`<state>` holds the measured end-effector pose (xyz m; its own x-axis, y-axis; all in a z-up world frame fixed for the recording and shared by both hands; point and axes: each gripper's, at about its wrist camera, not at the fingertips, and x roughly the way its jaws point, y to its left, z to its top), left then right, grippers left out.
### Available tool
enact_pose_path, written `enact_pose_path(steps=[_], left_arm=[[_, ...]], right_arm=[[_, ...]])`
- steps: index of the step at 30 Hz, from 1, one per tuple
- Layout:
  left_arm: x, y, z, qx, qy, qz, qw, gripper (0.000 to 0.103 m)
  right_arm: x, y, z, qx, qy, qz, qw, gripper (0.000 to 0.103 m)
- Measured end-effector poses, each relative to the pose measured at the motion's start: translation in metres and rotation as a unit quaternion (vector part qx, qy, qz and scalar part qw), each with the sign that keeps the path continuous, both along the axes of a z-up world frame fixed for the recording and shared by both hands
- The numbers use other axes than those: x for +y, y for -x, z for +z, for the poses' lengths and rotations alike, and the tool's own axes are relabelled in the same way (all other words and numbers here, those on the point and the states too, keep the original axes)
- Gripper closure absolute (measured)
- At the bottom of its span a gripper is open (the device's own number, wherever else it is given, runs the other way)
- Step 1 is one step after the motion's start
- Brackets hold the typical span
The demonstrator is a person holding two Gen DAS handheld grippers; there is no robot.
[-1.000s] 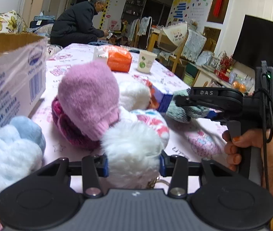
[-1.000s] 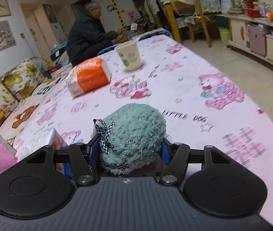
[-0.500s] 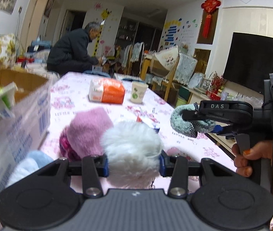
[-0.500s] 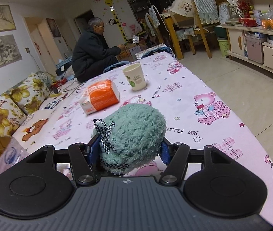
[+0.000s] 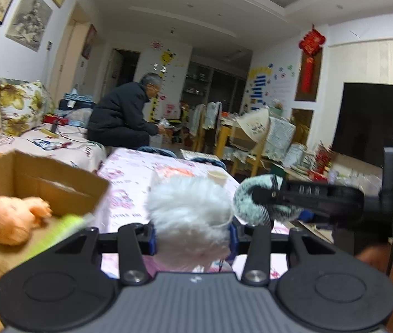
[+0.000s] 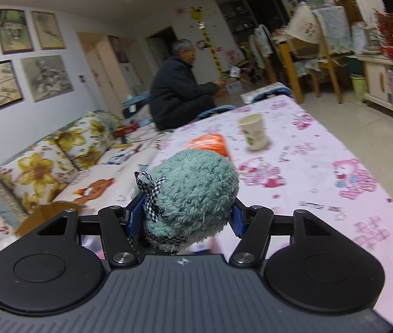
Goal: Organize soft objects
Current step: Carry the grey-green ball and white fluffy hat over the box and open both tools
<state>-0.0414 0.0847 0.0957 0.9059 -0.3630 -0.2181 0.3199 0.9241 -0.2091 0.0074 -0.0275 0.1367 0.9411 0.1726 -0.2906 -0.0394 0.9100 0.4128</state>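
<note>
Closest to me, between the blue pads of the left gripper [image 5: 192, 240], sits a white fluffy item [image 5: 189, 216], its pile squashed by jaws clamped on either side and held clear of the table [image 6: 321, 166]. Just beside it to the right, the right gripper [image 6: 184, 217] is likewise clamped on a teal fuzzy item [image 6: 193, 194] with a small checked bow [image 6: 150, 191] at its cuff; the same teal piece shows from the side in the left camera, pinched under a black finger.

Down on the left stands an open cardboard box [image 5: 44, 179]. Inside it lie a peach-coloured plush thing [image 5: 13, 219] and something lime green [image 5: 58, 231], smeared by motion, so I judge the sorting is already under way, with these two pieces next for the box. How many soft things remain on the table I cannot say, since both gripper bodies block the near tabletop.

Farther along the pink cartoon cloth are an orange packet [image 6: 210, 143], half hidden behind the teal item, and a paper cup [image 6: 253, 131]. Beyond the table's end a person in a dark jacket [image 6: 180, 88] sits bent forward, busy with something too small to make out. Whether the fluffy pieces are mittens, hats or slippers is unclear from here.
</note>
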Motion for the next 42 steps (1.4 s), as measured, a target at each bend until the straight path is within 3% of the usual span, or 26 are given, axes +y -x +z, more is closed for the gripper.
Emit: enact_pose_path(steps=[11, 23, 31, 42], left_arm=[[0.055, -0.014, 0.039, -0.017, 0.018, 0.089, 0.9957, 0.059], [0.105, -0.019, 0.019, 0.008, 0.049, 0.163, 0.9854, 0.059], [0.126, -0.023, 0.001, 0.04, 0.057, 0.195, 0.9784, 0.059], [0.145, -0.025, -0.007, 0.064, 0.062, 0.217, 0.972, 0.057]], right_arm=[[0.043, -0.029, 0.006, -0.02, 0.001, 0.065, 0.998, 0.027], [0.086, -0.058, 0.02, -0.051, -0.01, 0.119, 0.992, 0.027], [0.117, -0.075, 0.015, -0.032, -0.002, 0.163, 0.986, 0.026], [0.124, -0.08, 0.008, -0.003, 0.007, 0.189, 0.982, 0.023]])
